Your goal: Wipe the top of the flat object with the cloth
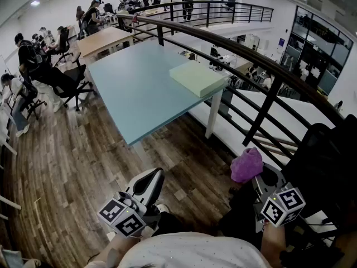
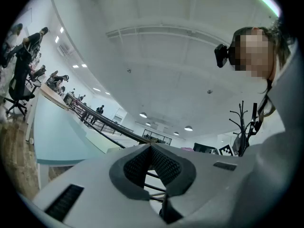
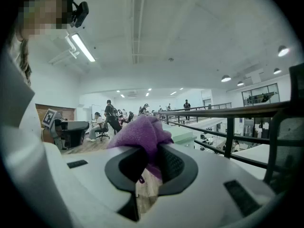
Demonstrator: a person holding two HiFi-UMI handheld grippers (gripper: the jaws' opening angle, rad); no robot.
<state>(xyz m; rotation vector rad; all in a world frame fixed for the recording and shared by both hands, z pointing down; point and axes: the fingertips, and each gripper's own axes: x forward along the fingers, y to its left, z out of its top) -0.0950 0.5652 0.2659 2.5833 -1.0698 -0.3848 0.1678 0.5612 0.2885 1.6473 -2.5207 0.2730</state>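
The left claw (image 1: 152, 177) is hovering low over the wooden floor (image 1: 83, 161), close in to the person's body. Its 2 jaws are pressing together at the tips, with nothing between them. In the left gripper view the left claw (image 2: 152, 150) is pointing out past the pale blue table (image 2: 54, 132).

Over on the other side, the right claw (image 1: 249, 176) is clamping a purple cloth (image 1: 247, 164), which is bunching up in a soft heap over the jaw tips. The right gripper view is confirming it: the right claw (image 3: 148, 161) is pinching the cloth (image 3: 142, 131), and a fold is hanging down between the pads.

The flat object (image 1: 198, 78), a pale green slab, is lying flat on the table (image 1: 134, 88), at the edge that is running beside the dark railing (image 1: 251, 54). It is also peeking out behind the cloth in the right gripper view (image 3: 182, 133). Both claws are sitting well apart from the slab.
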